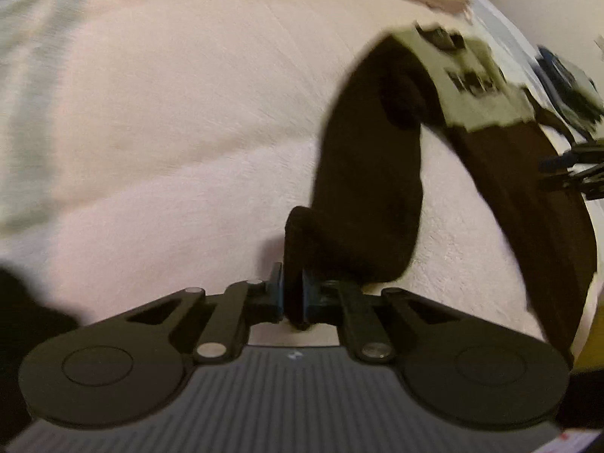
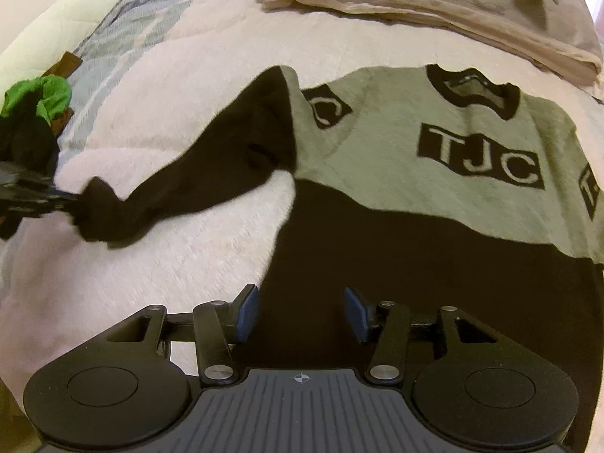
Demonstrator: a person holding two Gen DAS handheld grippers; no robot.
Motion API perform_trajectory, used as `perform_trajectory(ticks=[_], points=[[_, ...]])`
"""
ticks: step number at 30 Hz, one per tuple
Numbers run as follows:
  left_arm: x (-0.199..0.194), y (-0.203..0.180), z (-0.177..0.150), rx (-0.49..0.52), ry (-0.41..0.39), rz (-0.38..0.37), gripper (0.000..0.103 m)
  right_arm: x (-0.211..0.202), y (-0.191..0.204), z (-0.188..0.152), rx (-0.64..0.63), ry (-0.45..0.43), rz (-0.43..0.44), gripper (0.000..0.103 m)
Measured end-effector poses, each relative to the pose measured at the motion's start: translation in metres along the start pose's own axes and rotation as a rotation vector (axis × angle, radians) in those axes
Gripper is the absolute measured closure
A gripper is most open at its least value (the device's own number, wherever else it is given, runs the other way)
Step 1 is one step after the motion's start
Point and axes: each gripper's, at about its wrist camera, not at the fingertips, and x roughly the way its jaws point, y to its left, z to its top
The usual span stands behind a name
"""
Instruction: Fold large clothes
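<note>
A large sweater [image 2: 415,173], grey across the chest with black "TJC" lettering and black below, lies face up on a pink fuzzy blanket [image 2: 170,249]. Its black sleeve [image 1: 362,188] stretches out to the side. My left gripper [image 1: 292,290] is shut on the sleeve's cuff, which bunches between the blue pads. In the right wrist view the left gripper [image 2: 37,196] shows at the left edge, holding the cuff. My right gripper [image 2: 302,313] hovers over the black lower body of the sweater near its left side edge, jaws apart, gripping nothing. It also shows at the right edge as the right gripper [image 1: 573,173].
A folded beige cloth [image 2: 434,0] lies beyond the sweater's collar. A heap of green and black clothes [image 2: 41,102] sits at the far left on grey-blue striped bedding [image 2: 124,26]. Bare pink blanket spreads left of the sleeve.
</note>
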Motion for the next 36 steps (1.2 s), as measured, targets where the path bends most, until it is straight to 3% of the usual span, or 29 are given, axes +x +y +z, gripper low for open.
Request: perform_trajectory(ticks=[3, 5, 9, 13, 17, 21, 29, 36], points=[[-0.044, 0.021, -0.011, -0.071, -0.004, 0.160, 0.097, -0.001, 0.011, 0.008, -0.006, -0.008, 0.008, 0.055], [-0.056, 0.036, -0.021, -0.125, 0.034, 0.248, 0.097, 0.003, 0.014, 0.010, -0.008, -0.005, 0.007, 0.054], [-0.051, 0.048, -0.033, -0.203, 0.059, 0.220, 0.095, 0.010, 0.012, 0.009, 0.010, 0.016, 0.003, 0.054], [-0.037, 0.040, -0.034, -0.141, 0.112, 0.304, 0.092, -0.001, -0.001, 0.004, 0.038, 0.014, -0.032, 0.053], [-0.042, 0.051, -0.044, -0.246, 0.138, 0.362, 0.092, -0.023, -0.028, -0.011, 0.123, -0.003, -0.098, 0.053], [-0.056, 0.033, -0.040, -0.250, 0.100, 0.348, 0.091, -0.056, -0.071, -0.033, 0.259, -0.039, -0.193, 0.052], [-0.039, -0.068, 0.008, -0.151, 0.021, 0.229, 0.090, -0.140, -0.204, -0.103, 0.495, -0.138, -0.378, 0.052], [-0.006, -0.221, 0.044, -0.081, -0.003, 0.198, 0.087, -0.193, -0.369, -0.180, 0.534, -0.162, -0.455, 0.052]])
